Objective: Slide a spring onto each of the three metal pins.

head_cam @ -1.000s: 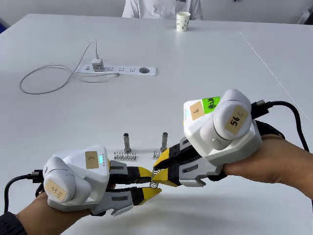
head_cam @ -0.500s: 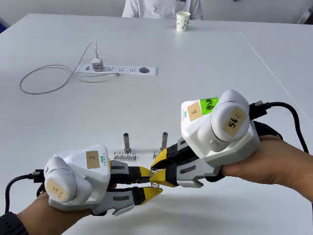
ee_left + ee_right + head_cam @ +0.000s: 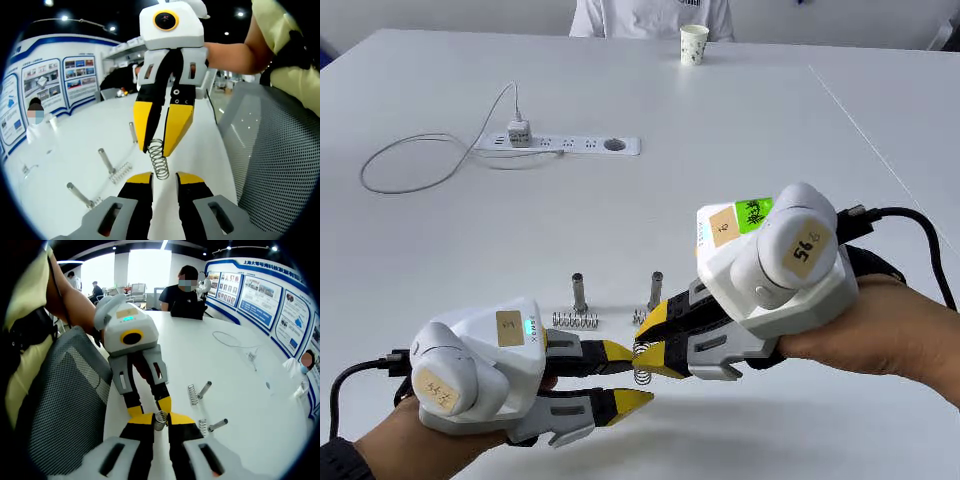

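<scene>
L gripper [image 3: 628,376] at 7 o'clock, jaws wide apart, holding nothing. R gripper [image 3: 642,349] comes in from 3 o'clock, jaws pinched on a spring [image 3: 642,372] that hangs by L's tips. Beyond, toward 12, a pin [image 3: 579,291] and a second pin [image 3: 656,288] stand upright w/ loose springs [image 3: 576,320] at their feet. Farther out: power strip [image 3: 560,143], paper cup [image 3: 694,43].
</scene>
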A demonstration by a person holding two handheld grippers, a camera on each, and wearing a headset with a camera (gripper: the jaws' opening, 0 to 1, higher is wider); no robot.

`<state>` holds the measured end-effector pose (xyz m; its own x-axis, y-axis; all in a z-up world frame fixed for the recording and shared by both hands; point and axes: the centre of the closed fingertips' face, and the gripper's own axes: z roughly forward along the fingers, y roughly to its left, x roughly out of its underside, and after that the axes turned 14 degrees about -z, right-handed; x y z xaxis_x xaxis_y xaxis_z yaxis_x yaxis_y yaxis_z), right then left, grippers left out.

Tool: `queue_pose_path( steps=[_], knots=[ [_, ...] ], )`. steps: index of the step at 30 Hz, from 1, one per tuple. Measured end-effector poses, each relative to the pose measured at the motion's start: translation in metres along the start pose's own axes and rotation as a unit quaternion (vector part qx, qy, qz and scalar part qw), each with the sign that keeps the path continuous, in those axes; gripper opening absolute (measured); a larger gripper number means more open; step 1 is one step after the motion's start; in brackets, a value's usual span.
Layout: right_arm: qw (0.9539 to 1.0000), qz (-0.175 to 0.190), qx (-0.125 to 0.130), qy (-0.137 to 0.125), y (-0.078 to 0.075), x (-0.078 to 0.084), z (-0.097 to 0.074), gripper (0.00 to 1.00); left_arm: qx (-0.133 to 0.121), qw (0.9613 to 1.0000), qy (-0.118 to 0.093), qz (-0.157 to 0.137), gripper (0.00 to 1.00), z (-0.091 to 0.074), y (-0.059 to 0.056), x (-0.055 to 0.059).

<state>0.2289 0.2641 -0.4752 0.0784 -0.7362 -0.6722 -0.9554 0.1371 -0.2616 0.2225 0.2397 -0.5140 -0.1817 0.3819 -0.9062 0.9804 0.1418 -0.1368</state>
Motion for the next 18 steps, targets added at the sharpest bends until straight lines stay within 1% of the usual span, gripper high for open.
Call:
queue_pose_path(
  steps=[10,18],
  knots=[
    [0.9999,0.004,0.014,0.004,-0.006,0.004,-0.010,0.11,-0.009,0.9999,-0.004,-0.013,0.24,-0.005,0.004,0.001],
    [0.9996,0.007,0.025,0.009,-0.011,0.009,-0.018,0.11,-0.016,0.9993,-0.007,-0.032,0.29,-0.009,0.005,0.004]
  ],
)
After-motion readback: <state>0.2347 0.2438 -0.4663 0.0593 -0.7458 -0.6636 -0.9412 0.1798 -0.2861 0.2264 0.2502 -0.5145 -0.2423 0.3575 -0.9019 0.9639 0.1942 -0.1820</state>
